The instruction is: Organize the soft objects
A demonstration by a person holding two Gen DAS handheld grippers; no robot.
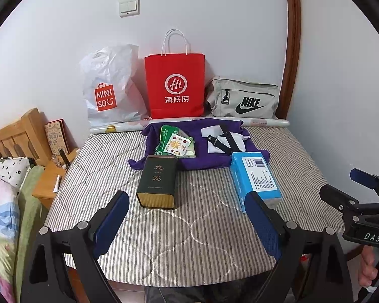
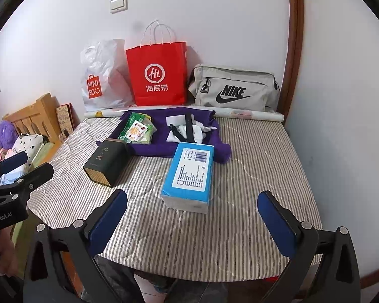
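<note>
Purple cloth (image 2: 164, 141) lies spread at the back of the striped desk (image 2: 252, 166), carrying green snack packets (image 2: 137, 131) on its left half and a white rag with a black strap (image 2: 189, 127) on its right. A blue tissue pack (image 2: 189, 174) rests at the cloth's near edge, overlapping it, and a dark tin (image 2: 106, 161) stands tilted just beside the cloth's left corner. Behind, against the wall, stand a white plastic bag (image 2: 101, 75), a red paper bag (image 2: 156, 73) and a grey pouch (image 2: 235, 88).

Both grippers hover above the near edge, holding nothing: the left gripper (image 1: 187, 224) has its jaws spread wide, the right gripper (image 2: 192, 223) likewise. Whether sorting is starting or these things already lie as meant, I cannot tell. Any pick here would want a low, level approach, since the soft pieces would sag or bunch under the pads.
</note>
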